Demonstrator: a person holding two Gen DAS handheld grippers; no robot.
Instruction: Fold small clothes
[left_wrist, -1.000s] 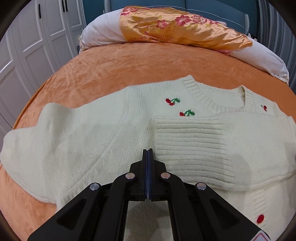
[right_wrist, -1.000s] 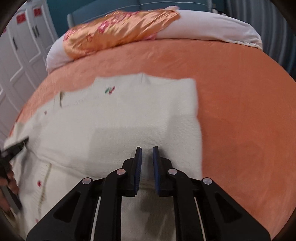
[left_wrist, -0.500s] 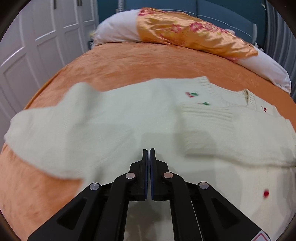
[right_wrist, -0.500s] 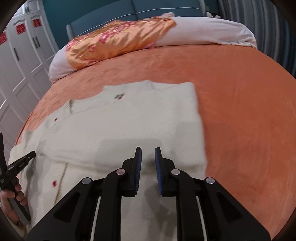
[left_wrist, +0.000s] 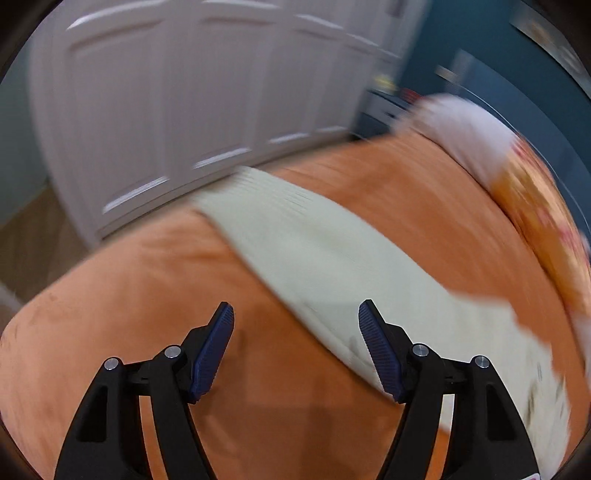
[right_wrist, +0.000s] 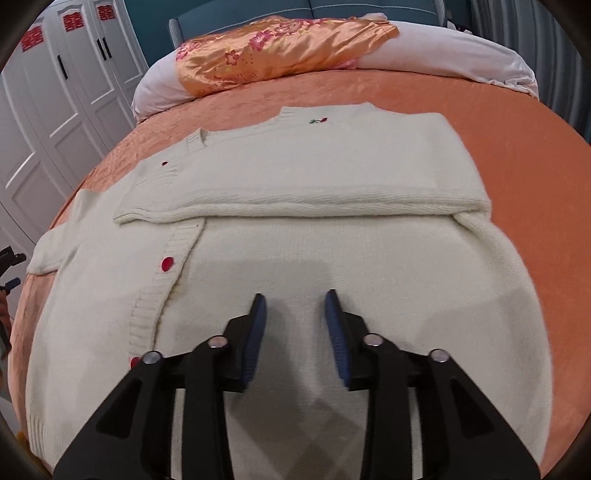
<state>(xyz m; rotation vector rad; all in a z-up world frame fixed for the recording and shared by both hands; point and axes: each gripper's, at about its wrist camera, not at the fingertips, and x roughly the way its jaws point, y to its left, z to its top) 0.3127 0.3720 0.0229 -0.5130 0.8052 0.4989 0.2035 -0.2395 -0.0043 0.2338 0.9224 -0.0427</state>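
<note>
A cream knit cardigan (right_wrist: 314, 236) with red buttons and a small cherry motif lies flat on the orange bedspread (right_wrist: 535, 155). Its right sleeve (right_wrist: 303, 206) is folded across the chest. Its left sleeve (left_wrist: 314, 258) stretches out over the bed in the blurred left wrist view. My left gripper (left_wrist: 295, 314) is open and empty, just above the bed at the near edge of that sleeve. My right gripper (right_wrist: 293, 299) is open and empty above the cardigan's lower body.
A white pillow with an orange floral satin cover (right_wrist: 288, 48) lies at the head of the bed. White wardrobe doors (left_wrist: 184, 92) stand close along the bed's left side. The bed edge (left_wrist: 122, 236) drops to a wooden floor there.
My left gripper has opened wide and swung left from the cardigan's body toward the outstretched left sleeve. My right gripper has opened wider and pulled back a little.
</note>
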